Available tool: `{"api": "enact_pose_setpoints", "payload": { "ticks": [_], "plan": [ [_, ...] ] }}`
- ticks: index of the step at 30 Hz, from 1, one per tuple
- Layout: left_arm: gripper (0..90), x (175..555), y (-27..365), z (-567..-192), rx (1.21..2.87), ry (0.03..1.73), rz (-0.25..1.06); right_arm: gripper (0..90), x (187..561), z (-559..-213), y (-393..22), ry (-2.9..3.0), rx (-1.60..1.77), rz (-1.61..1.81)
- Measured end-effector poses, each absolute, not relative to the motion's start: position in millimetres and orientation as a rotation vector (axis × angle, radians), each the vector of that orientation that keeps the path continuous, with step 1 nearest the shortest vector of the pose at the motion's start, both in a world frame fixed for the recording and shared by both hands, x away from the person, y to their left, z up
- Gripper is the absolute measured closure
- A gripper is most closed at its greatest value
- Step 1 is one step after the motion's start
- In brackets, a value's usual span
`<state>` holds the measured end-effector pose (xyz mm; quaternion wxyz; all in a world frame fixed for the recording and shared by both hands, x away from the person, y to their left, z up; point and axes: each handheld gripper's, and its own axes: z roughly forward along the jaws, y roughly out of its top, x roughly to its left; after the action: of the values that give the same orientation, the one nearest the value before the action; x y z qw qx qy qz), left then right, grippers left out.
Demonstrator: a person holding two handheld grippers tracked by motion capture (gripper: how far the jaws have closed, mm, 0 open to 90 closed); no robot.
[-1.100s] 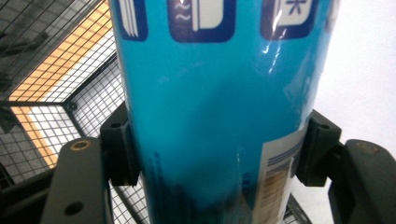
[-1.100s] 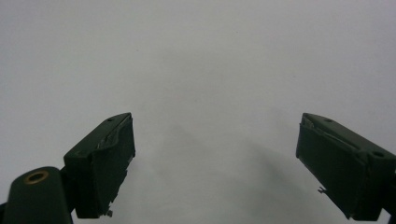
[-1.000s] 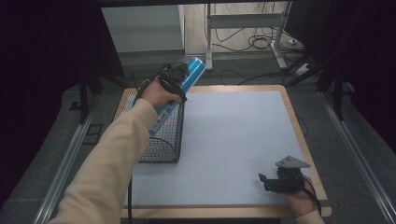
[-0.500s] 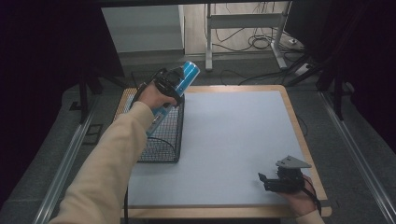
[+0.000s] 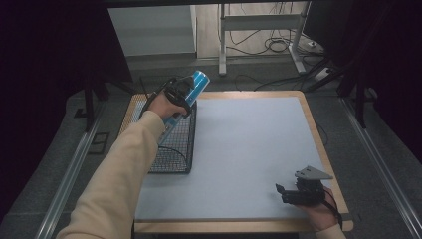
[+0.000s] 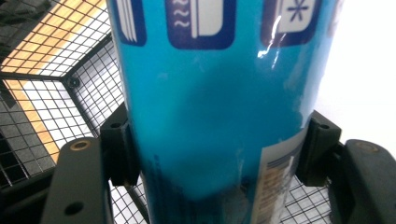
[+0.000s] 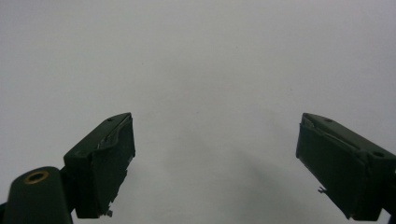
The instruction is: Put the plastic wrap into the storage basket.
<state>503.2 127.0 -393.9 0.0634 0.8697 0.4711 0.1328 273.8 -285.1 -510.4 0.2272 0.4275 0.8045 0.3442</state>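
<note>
A tall blue can [image 5: 198, 81] with white and dark blue label icons is held tilted over the far end of a black wire basket [image 5: 174, 154]. My left gripper [image 5: 180, 94] is shut on it, and its lower part shows below the hand, inside the basket's outline. In the left gripper view the can [image 6: 219, 84] stands between both pads [image 6: 117, 149] of the left gripper [image 6: 218, 154], with the basket mesh [image 6: 42, 102] behind. My right gripper [image 5: 281, 193] rests open near the table's front right corner. Its jaws [image 7: 215, 158] stand wide apart over the bare white surface [image 7: 196, 60].
The white tabletop [image 5: 249, 134] has a wooden rim [image 5: 318, 139]. The basket lies along its left side. Beyond the far edge are a desk frame [image 5: 259, 35] and floor cables [image 5: 278, 47]. Metal rails [image 5: 69, 174] run beside the table.
The left gripper and the can have shifted slightly left and down toward the basket. The right gripper has stayed in place.
</note>
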Motion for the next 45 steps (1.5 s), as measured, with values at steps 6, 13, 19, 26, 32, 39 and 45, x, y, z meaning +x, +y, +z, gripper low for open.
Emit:
{"api": "enact_pose_setpoints", "payload": {
  "ticks": [6, 13, 19, 26, 32, 39, 45],
  "plan": [
    [31.5, 509, 131, -401, 2.633, 1.444, 0.399, 11.9, 274, -511, -285, 2.222, 1.181, 0.946],
    [31.5, 520, 134, -415, 2.65, 1.478, 0.407, 12.0, 274, -511, -285, 2.223, 1.181, 0.948],
    [31.5, 526, 136, -423, 2.672, 1.486, 0.438, 11.9, 275, -512, -285, 2.226, 1.182, 0.945],
    [31.5, 532, 138, -436, 2.663, 1.528, 0.407, 11.9, 275, -512, -285, 2.229, 1.182, 0.944],
    [31.3, 534, 140, -439, 2.655, 1.534, 0.431, 11.9, 275, -512, -285, 2.233, 1.183, 0.942],
    [30.0, 532, 139, -439, 2.671, 1.507, 0.483, 11.9, 274, -512, -284, 2.233, 1.179, 0.939],
    [19.4, 523, 144, -422, 2.582, 1.521, 0.488, 11.9, 273, -512, -284, 2.233, 1.18, 0.94]
  ]
}}
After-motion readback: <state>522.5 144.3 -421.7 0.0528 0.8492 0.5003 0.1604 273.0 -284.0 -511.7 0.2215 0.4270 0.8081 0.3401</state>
